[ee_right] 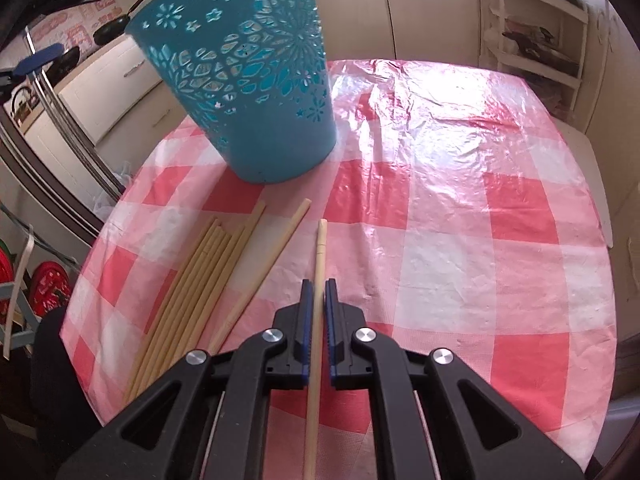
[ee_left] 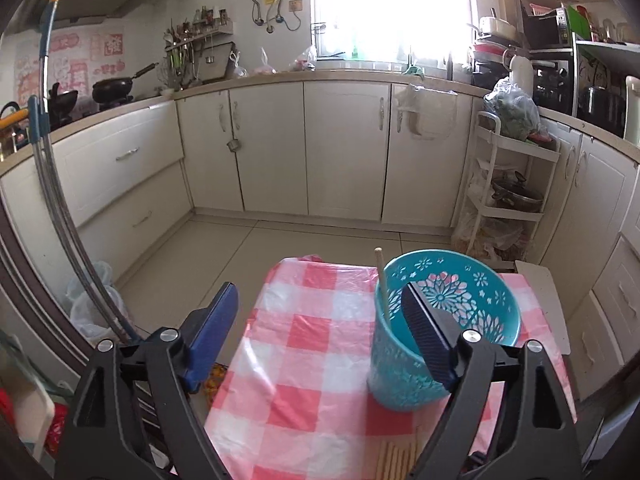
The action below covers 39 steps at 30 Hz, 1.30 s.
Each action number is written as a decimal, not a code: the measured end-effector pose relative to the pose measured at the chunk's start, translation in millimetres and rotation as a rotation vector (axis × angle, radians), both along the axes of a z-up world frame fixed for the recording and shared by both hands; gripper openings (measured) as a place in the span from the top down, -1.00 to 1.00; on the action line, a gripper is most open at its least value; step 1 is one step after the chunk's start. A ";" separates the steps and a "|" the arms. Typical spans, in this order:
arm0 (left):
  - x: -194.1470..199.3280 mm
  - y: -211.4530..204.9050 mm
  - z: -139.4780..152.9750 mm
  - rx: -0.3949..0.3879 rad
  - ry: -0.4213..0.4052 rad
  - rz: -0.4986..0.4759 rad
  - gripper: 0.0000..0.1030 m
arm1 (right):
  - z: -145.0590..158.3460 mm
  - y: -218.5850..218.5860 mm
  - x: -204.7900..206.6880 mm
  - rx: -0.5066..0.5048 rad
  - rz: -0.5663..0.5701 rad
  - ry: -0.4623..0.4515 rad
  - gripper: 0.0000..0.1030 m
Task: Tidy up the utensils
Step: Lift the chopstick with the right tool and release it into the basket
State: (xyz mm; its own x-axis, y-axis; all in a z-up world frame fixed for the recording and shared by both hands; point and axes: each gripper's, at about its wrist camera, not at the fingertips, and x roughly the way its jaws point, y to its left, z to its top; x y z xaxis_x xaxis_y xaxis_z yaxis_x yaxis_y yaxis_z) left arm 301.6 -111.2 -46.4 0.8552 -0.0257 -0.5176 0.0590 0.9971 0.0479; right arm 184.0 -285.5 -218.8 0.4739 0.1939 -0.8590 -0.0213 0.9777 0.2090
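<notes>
On the checked surface (ee_right: 440, 200), one chopstick (ee_left: 382, 284) already stands in the teal basket (ee_right: 244, 80), the left gripper (ee_left: 320, 320) gapes wide and empty, the right gripper (ee_right: 319, 312) pinches another chopstick (ee_right: 320, 248), and a bundle of chopsticks (ee_right: 192, 280) awaits.

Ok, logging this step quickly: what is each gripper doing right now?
Left gripper: open, holding nothing, by the blue basket.
Right gripper: shut on a chopstick.
</notes>
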 end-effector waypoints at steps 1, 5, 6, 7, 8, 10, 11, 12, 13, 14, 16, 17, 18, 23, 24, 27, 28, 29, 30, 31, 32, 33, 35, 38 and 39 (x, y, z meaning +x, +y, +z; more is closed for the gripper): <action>-6.5 2.1 -1.2 0.022 0.008 -0.003 -0.61 | 0.5 5.0 -1.0 -0.037 0.016 -0.010 0.88; -31.1 15.0 -7.0 0.067 0.044 -0.013 -0.64 | 5.4 -0.4 -2.4 0.003 0.001 -0.007 0.88; -38.1 20.4 -9.6 0.063 0.057 -0.015 -0.66 | 14.3 -7.8 -4.6 0.043 -0.020 -0.026 0.89; -42.4 24.4 -11.9 0.059 0.067 -0.014 -0.67 | 23.9 -13.4 -7.3 0.076 -0.032 -0.050 0.88; -48.3 31.1 -16.5 0.050 0.082 -0.014 -0.68 | 37.3 -20.0 -10.9 0.123 -0.048 -0.083 0.89; -55.8 45.4 -27.9 0.034 0.125 -0.010 -0.68 | 62.4 -31.7 -16.1 0.217 -0.070 -0.136 0.88; -58.0 51.9 -34.9 0.027 0.151 -0.005 -0.68 | 76.1 -36.7 -17.1 0.266 -0.075 -0.166 0.89; -60.7 57.3 -40.5 0.021 0.170 0.000 -0.68 | 91.8 -41.2 -16.8 0.315 -0.077 -0.201 0.89; -63.8 64.0 -46.4 0.015 0.189 0.007 -0.68 | 106.7 -43.1 -14.5 0.351 -0.079 -0.232 0.88; -64.9 67.5 -50.6 0.013 0.202 0.012 -0.68 | 123.0 -45.8 -11.3 0.387 -0.080 -0.272 0.88; -68.1 74.3 -55.8 0.006 0.219 0.023 -0.68 | 151.4 -43.2 0.9 0.439 -0.077 -0.352 0.88; -71.1 78.4 -56.9 -0.002 0.224 0.027 -0.68 | 167.0 -41.7 8.5 0.457 -0.073 -0.401 0.88; -72.3 78.9 -56.6 -0.009 0.226 0.029 -0.68 | 179.6 -39.6 16.1 0.461 -0.073 -0.443 0.88; -77.8 76.0 -49.6 -0.015 0.217 0.023 -0.68 | 220.6 -20.9 69.7 0.388 -0.123 -0.644 0.88; -77.4 73.8 -46.5 -0.013 0.213 0.021 -0.69 | 221.6 -16.4 81.4 0.360 -0.141 -0.671 0.88; -77.7 73.4 -41.2 -0.017 0.207 0.019 -0.72 | 213.6 -7.3 105.0 0.273 -0.199 -0.719 0.88; -77.9 74.3 -40.7 -0.022 0.207 0.019 -0.73 | 206.9 -4.8 112.4 0.243 -0.218 -0.723 0.88; -77.8 76.1 -40.5 -0.029 0.207 0.021 -0.73 | 197.8 -1.7 119.4 0.222 -0.231 -0.720 0.88; -77.6 77.7 -41.0 -0.034 0.209 0.025 -0.74 | 190.4 -0.3 124.4 0.208 -0.240 -0.708 0.88; -77.1 79.5 -42.1 -0.040 0.213 0.027 -0.74 | 182.4 2.0 128.9 0.191 -0.246 -0.694 0.88; -76.3 80.7 -43.0 -0.044 0.218 0.027 -0.74 | 172.7 4.5 132.5 0.174 -0.245 -0.677 0.88; -74.6 81.5 -44.8 -0.048 0.221 0.028 -0.74 | 165.5 4.6 132.5 0.166 -0.241 -0.661 0.87; -72.8 83.8 -46.8 -0.054 0.228 0.032 -0.74 | 153.3 4.5 131.8 0.160 -0.229 -0.626 0.87; -71.0 85.8 -49.3 -0.070 0.239 0.035 -0.74 | 142.4 5.8 130.3 0.143 -0.197 -0.586 0.87; -71.1 85.7 -49.5 -0.072 0.239 0.036 -0.74 | 139.8 7.3 129.8 0.140 -0.188 -0.574 0.87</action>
